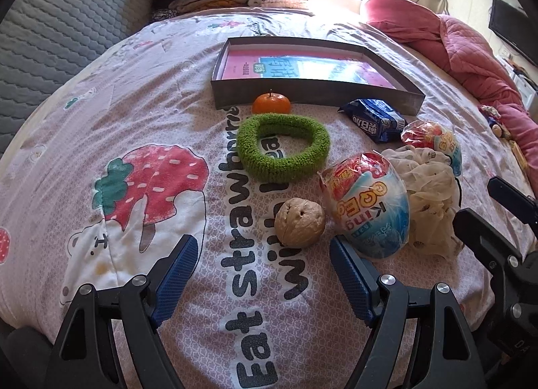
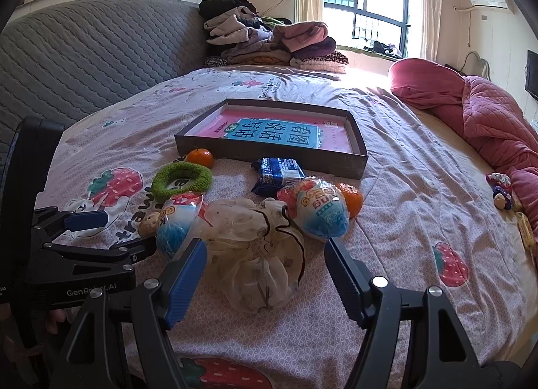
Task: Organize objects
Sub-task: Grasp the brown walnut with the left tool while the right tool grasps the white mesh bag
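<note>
Two open grippers hover over snacks and small things scattered on a printed bedsheet.

The bedsheet (image 1: 101,103) carries the words "Eat strawberr..." running up the centre of the left wrist view, beside a strawberry and bear print. At upper centre a shallow grey box (image 2: 356,167) holds a pink and blue book (image 2: 272,131) with large Chinese characters. The nearer egg-shaped snack pack (image 1: 370,200) shows "King" and "QQ"; the blue packet (image 1: 375,118) has writing too small to read. The left gripper (image 1: 262,251) has its blue fingers (image 1: 175,278) spread wide and empty, a walnut (image 1: 300,222) just ahead between them. The right gripper (image 2: 265,254) is likewise spread, holding nothing, its fingers either side of a crumpled sheer pouch (image 2: 255,254). "GenRobot.AI" is printed on the left gripper's body at lower left of the right wrist view.
</note>
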Demonstrator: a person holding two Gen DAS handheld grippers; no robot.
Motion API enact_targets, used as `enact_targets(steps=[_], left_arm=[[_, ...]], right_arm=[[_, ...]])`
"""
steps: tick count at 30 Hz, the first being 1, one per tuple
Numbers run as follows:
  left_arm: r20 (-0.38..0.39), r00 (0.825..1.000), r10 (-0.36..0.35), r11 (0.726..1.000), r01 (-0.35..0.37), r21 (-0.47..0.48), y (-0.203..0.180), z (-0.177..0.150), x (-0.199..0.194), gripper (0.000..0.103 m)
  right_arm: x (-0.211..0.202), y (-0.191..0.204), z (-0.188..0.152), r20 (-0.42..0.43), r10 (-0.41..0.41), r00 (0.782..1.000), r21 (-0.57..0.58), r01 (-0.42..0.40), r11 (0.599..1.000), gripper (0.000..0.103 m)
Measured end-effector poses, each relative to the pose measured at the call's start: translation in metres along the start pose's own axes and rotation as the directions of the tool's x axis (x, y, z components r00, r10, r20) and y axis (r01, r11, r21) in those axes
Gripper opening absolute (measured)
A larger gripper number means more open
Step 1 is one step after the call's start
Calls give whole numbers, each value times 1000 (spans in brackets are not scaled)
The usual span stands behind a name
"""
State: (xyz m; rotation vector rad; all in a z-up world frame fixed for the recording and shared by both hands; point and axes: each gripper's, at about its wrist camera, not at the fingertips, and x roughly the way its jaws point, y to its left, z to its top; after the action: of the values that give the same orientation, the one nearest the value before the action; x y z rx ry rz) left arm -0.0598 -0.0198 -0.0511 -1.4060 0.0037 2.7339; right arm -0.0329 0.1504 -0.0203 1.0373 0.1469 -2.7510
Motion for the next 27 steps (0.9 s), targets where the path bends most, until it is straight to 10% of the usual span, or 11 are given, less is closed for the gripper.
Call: enact_targets(steps=[16,27], left_arm=[[4,999,-34,999,34,21,-6,10,12,79],[-7,997,-75,997,75,34,-13,9,19,39]], right_arm=[[35,7,-7,-87,-22,996,-41,19,999,59],[40,5,-9,-100,-5,995,-45,0,999,34]])
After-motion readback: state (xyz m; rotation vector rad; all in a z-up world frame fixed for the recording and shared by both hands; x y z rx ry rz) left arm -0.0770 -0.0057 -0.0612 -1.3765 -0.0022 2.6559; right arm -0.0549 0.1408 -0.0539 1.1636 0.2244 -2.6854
